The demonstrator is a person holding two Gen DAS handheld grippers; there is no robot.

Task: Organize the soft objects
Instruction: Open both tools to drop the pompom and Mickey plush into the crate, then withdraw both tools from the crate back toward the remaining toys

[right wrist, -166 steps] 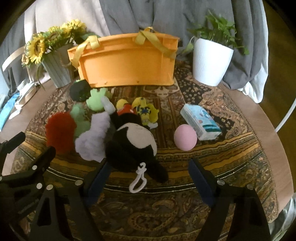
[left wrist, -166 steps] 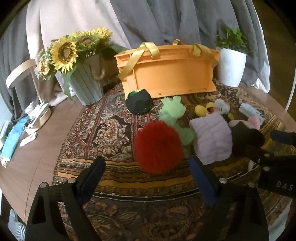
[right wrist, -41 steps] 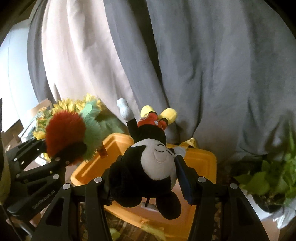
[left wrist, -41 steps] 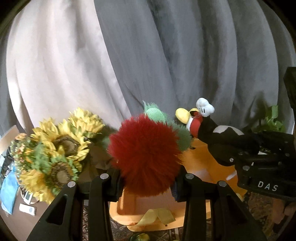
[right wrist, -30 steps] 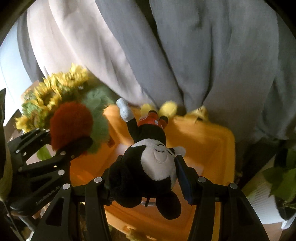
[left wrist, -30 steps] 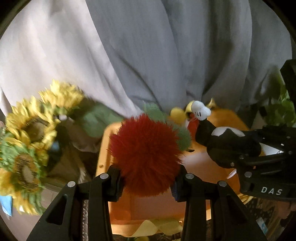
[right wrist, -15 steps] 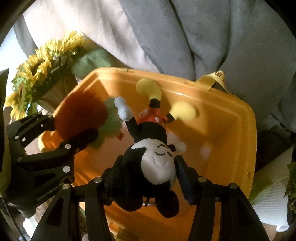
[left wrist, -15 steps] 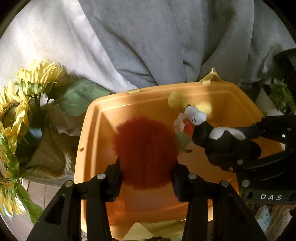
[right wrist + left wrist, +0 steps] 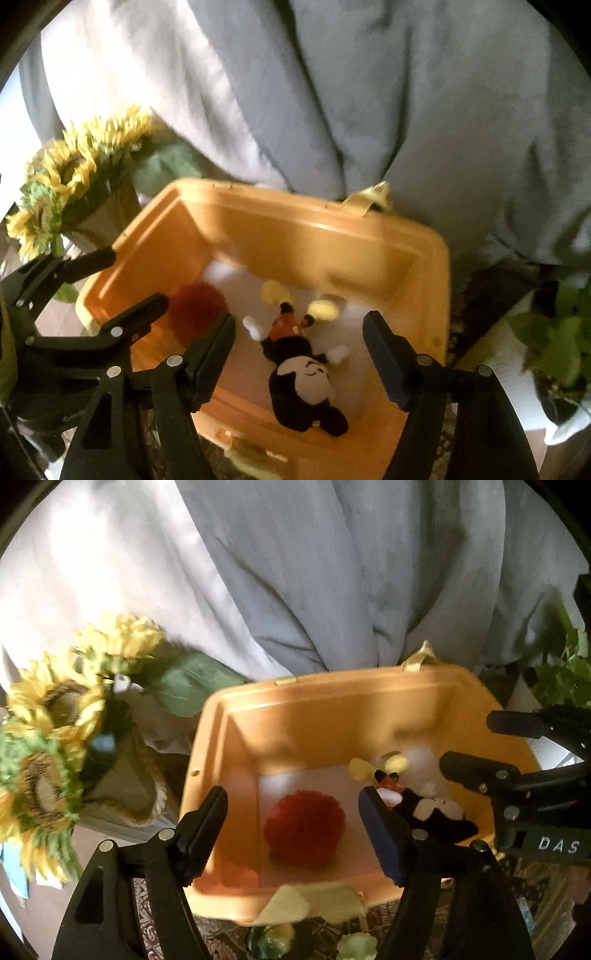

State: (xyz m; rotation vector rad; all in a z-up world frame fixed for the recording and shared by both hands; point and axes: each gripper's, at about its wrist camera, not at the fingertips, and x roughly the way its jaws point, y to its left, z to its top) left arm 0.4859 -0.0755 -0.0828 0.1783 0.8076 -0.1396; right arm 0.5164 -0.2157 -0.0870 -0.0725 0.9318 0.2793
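Both toys are down in the orange bin [image 9: 236, 738]: red pompom [image 9: 304, 829], mouse plush [image 9: 303, 373]. Left gripper [image 9: 293, 830] and right gripper [image 9: 299, 354] have just opened, fingers wide, empty. Your remaining plush is light and squashy (grab the body, not limbs).

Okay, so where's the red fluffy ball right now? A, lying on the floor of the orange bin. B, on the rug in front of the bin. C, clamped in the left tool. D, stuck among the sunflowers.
A: the red fluffy ball lies on the floor of the orange bin, below the left tool, whose jaws have just been opening and stand apart, not touching it.
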